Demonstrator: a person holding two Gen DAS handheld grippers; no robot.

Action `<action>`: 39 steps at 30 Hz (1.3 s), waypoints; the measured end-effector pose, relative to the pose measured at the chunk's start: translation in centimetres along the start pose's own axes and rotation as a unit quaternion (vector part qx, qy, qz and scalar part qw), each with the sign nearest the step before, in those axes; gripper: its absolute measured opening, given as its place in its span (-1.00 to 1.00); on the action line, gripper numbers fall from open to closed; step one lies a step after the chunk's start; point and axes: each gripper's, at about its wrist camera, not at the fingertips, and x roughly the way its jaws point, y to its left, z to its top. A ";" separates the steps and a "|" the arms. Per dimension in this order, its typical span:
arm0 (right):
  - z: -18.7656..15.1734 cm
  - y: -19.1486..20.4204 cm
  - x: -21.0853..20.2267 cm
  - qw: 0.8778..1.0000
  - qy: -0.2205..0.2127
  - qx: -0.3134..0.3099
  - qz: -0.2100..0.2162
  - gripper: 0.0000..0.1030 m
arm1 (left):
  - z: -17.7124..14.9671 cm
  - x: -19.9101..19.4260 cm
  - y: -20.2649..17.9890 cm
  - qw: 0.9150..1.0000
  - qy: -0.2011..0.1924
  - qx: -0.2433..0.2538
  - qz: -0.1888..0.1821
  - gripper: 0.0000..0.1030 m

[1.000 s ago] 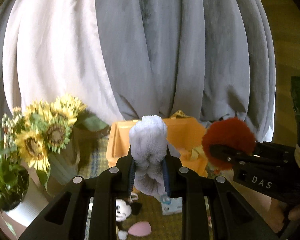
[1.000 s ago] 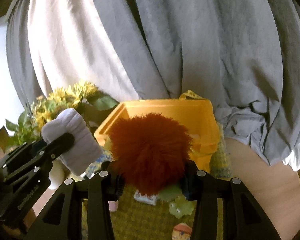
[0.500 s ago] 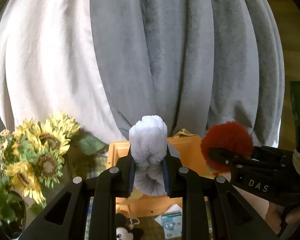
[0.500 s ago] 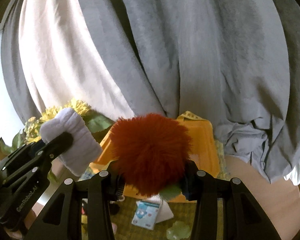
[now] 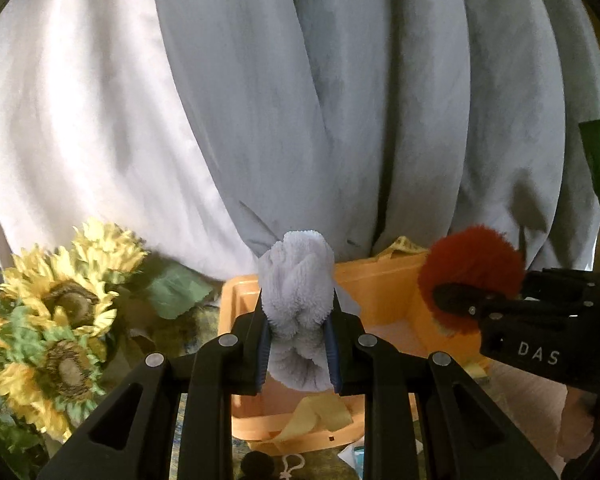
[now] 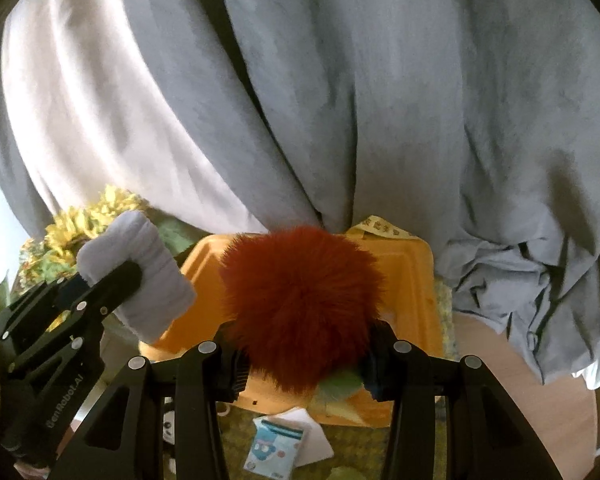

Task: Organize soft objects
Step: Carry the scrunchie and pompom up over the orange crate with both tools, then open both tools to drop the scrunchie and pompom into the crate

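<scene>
My left gripper (image 5: pixel 298 354) is shut on a pale lilac plush roll (image 5: pixel 296 304) and holds it in the air just in front of the orange bin (image 5: pixel 380 292). My right gripper (image 6: pixel 304 364) is shut on a rust-red pompom (image 6: pixel 300 300), also held in front of the bin (image 6: pixel 416 312). The right gripper with the pompom (image 5: pixel 472 264) shows at the right of the left wrist view. The left gripper with the plush roll (image 6: pixel 140 276) shows at the left of the right wrist view. A yellow cloth (image 5: pixel 316 416) lies in the bin.
Grey and white curtains (image 5: pixel 340 100) hang right behind the bin. Sunflowers (image 5: pixel 64 312) stand at the left. A small tissue pack (image 6: pixel 274 446) and other small items lie on the woven mat (image 6: pixel 372 448) in front of the bin. Bare wooden tabletop (image 6: pixel 500 392) lies at the right.
Both grippers have risen and moved toward the bin with their objects still held. The bin now sits lower and closer in both views.
</scene>
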 end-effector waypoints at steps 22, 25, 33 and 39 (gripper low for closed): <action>-0.8 -2.1 11.1 0.985 0.174 0.008 0.000 -0.09 | -2.9 10.8 0.0 0.983 0.174 0.008 -0.064 -0.44; -1.0 -2.0 11.4 0.984 0.180 0.013 -0.002 0.03 | -3.2 11.2 0.1 0.981 0.184 0.006 -0.066 -0.28; -0.8 -2.4 10.9 0.985 0.170 0.034 0.001 0.21 | -2.4 10.1 0.1 0.984 0.173 0.011 -0.041 0.18; -0.3 -2.2 8.3 0.990 0.138 0.025 -0.026 0.22 | -1.7 7.6 0.7 0.990 0.144 -0.001 -0.007 0.31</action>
